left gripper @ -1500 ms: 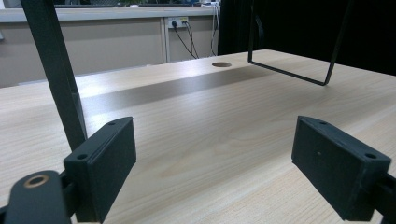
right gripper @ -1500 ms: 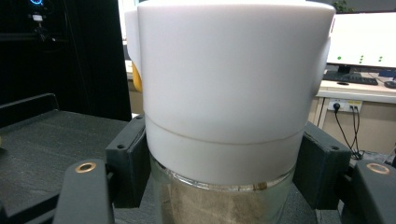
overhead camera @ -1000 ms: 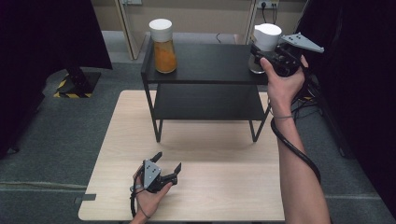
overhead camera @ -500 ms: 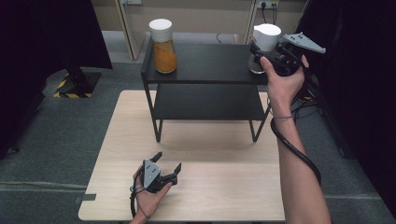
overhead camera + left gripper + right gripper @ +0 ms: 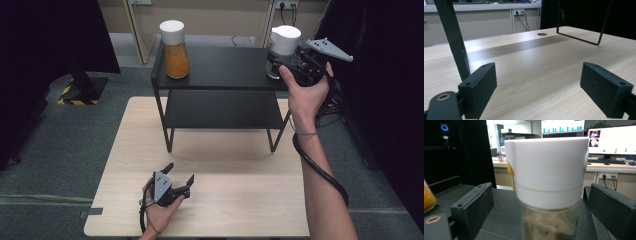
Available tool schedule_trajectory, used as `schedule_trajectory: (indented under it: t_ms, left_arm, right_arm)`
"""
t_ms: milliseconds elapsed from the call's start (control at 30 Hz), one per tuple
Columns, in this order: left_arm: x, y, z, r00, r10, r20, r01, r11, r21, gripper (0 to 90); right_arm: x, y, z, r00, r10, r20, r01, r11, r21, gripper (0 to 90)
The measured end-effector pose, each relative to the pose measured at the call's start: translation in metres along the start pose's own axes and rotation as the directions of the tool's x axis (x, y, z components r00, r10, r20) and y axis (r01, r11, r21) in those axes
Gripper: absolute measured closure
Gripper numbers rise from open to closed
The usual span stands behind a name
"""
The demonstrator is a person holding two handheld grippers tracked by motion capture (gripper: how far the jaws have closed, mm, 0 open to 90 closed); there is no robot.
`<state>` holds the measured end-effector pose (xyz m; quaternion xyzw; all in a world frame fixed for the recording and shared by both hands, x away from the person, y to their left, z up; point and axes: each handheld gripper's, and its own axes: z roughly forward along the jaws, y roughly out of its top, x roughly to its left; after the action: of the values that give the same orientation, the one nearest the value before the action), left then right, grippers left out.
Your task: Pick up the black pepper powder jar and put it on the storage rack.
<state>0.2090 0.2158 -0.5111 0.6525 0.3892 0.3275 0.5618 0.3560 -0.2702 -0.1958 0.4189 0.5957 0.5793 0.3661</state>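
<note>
The right tool (image 5: 278, 64) is up at the right end of the black shelf rack's (image 5: 220, 67) top board, and its jaws have just been opening: they now stand wide on either side of a glass jar with a tall white lid (image 5: 285, 40), with a clear gap between each pad and the jar in the right gripper view. The jar (image 5: 547, 185) sits between the jaws there, upright on the dark board, its white lid above a clear body holding something greyish brown. The right hand (image 5: 304, 95) grips the tool from below, and the cable trails down along the forearm. At the left end of the same top board stands a second jar (image 5: 174, 49), white-lidded and holding orange contents, well apart from the first. The rack stands on the far part of the pale wooden worktop (image 5: 225, 200). The left tool (image 5: 179, 175) lies low over the near part of the worktop, held in the left hand (image 5: 159, 210); its jaws are spread apart with nothing between them, and the left gripper view shows bare wood between the two pads, with a black rack leg (image 5: 454, 40) rising just behind the left jaw.
</note>
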Motion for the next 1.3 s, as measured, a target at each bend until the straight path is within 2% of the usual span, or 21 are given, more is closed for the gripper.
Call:
schedule_trajectory:
  t_ms: [133,300,433,600,833,900,1300]
  left_arm:
    - [0.000,0.000,0.000,1.0000,0.000,0.000,0.000,1.0000,0.000,13.1]
    - [0.000,0.000,0.000,1.0000,0.000,0.001,0.000,1.0000,0.000,13.2]
    - [0.000,0.000,0.000,1.0000,0.001,0.000,-0.001,1.0000,-0.001,13.1]
    - [0.000,0.000,0.000,1.0000,0.001,0.000,-0.001,1.0000,0.001,13.2]
    - [0.000,0.000,0.000,1.0000,0.000,0.000,0.000,1.0000,0.001,13.2]
    - [0.000,0.000,0.000,1.0000,-0.001,-0.001,0.001,1.0000,0.002,13.1]
    - [0.000,0.000,0.000,1.0000,-0.001,-0.002,0.001,1.0000,0.002,13.1]
  right_arm:
    - [0.005,-0.001,-0.007,1.0000,0.000,0.001,0.000,1.000,0.002,5.8]
    - [0.005,-0.008,-0.016,0.9998,0.012,-0.014,-0.012,1.000,-0.024,5.8]
    - [0.007,-0.012,-0.023,0.9999,0.002,-0.015,-0.003,0.999,-0.033,5.8]
    - [0.007,-0.017,-0.033,0.9998,0.005,-0.017,-0.005,1.000,-0.028,5.8]
    - [0.006,-0.028,-0.048,0.9989,0.021,-0.043,-0.021,1.000,-0.018,5.4]
    - [0.007,-0.031,-0.052,0.9989,0.008,-0.046,-0.008,1.000,-0.017,5.3]
    - [0.006,-0.056,-0.074,0.9972,0.005,-0.075,-0.006,1.000,-0.015,5.4]
